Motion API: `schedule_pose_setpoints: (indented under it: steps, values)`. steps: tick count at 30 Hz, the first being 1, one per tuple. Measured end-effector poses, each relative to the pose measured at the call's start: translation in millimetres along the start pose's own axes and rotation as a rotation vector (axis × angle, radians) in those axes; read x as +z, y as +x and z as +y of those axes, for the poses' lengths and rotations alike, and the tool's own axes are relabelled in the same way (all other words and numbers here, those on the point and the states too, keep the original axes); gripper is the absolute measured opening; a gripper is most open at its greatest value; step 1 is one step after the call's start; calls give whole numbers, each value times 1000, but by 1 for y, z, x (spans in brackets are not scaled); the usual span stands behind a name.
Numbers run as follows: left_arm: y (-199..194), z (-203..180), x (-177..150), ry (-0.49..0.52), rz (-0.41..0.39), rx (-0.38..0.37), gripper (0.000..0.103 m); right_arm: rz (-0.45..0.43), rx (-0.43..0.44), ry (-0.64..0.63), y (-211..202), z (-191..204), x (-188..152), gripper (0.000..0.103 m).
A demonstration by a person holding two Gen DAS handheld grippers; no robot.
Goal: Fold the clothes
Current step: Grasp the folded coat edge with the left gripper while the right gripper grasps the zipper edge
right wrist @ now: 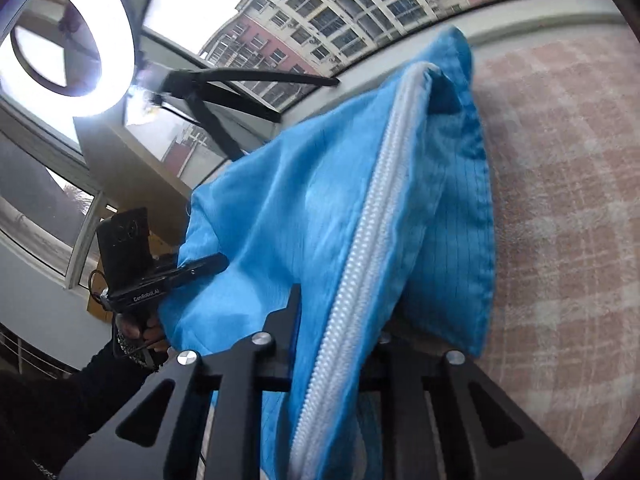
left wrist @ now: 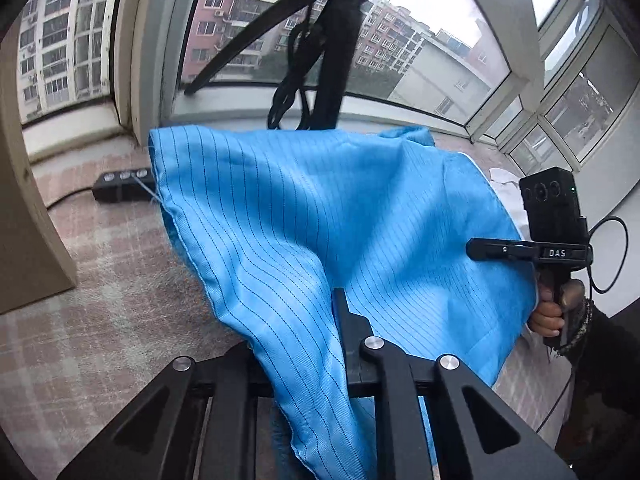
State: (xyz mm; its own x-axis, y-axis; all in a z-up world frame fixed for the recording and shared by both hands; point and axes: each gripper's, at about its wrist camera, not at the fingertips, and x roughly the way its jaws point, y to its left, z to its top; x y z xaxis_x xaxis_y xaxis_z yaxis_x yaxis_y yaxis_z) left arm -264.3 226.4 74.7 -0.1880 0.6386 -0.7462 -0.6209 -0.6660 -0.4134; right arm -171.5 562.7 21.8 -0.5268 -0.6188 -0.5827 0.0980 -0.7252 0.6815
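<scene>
A light blue pinstriped garment (left wrist: 304, 216) hangs in the air, stretched between both grippers. In the left wrist view my left gripper (left wrist: 320, 320) is shut on a bunched fold of it; only one finger (left wrist: 344, 312) shows, the other is under the cloth. My right gripper (left wrist: 474, 249) pinches the garment's right edge, held by a hand (left wrist: 546, 316). In the right wrist view the garment (right wrist: 288, 216) shows a white zipper (right wrist: 372, 216) running down between the jaws of my right gripper (right wrist: 340, 320), which is shut on it. There my left gripper (right wrist: 218, 261) grips the far edge.
A pink plaid cover (left wrist: 100, 280) lies over the surface below. A black power strip (left wrist: 120, 186) sits at its back left. A black tripod (left wrist: 332, 60) with cables and a lit ring light (right wrist: 68, 40) stand by the windows. A beige board (left wrist: 28, 220) leans at left.
</scene>
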Motion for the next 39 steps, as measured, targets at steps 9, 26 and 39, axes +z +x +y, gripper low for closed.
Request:
schedule_pose_setpoints:
  steps: [9,26,39]
  values:
    - [-81,-56,-25,9,-54,28,13,-37,-38,-63,-66,67,-45,11]
    - [-161,-109,-198,-207,27,77,13,76,30,-5,-102,142,-210,9]
    - [-88,-128,-230,-87,135,219,28,123,-192,49,-99,108,-287,36]
